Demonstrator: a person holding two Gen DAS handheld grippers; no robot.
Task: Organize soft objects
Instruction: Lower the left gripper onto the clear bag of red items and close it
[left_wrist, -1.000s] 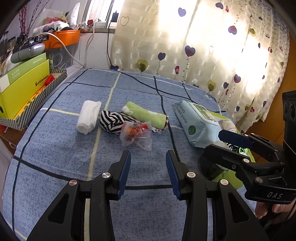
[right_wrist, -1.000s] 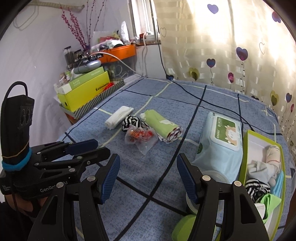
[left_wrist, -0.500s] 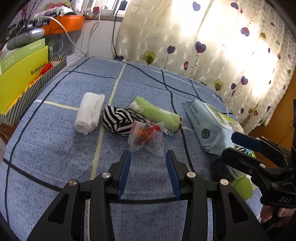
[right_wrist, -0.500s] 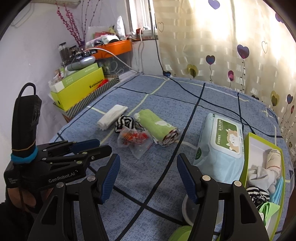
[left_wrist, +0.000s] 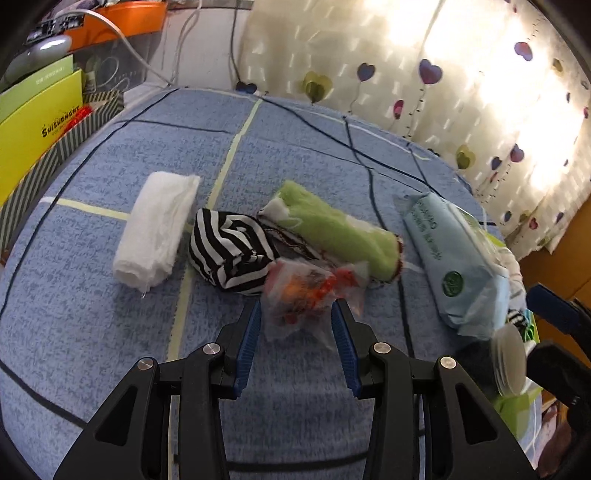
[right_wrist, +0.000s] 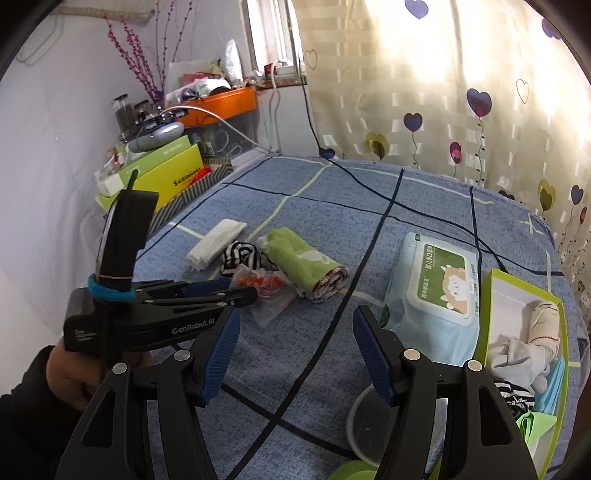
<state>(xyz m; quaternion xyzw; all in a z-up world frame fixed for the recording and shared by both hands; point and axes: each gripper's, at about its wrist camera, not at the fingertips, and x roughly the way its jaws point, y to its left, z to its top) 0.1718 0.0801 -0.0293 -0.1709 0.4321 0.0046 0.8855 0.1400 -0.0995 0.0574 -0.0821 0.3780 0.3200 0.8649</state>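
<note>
Sunlit heart-print curtain (right_wrist: 461, 110); white wall (right_wrist: 48, 110); blue checked bedspread (right_wrist: 332, 206).

Counts on blue bedspread (left_wrist: 303, 147): one white rolled cloth (left_wrist: 157, 229), one striped black-and-white bundle (left_wrist: 231, 251), one green rolled towel (left_wrist: 340, 230), one clear plastic bag (left_wrist: 306, 291) with orange contents, one wet-wipes pack (right_wrist: 436, 288), one green box (right_wrist: 517, 291) at right edge, several garments inside, number unclear

Clear packet (left_wrist: 308, 291) before striped cloth (left_wrist: 229, 251), beside rolled towel (left_wrist: 340, 230).
</note>
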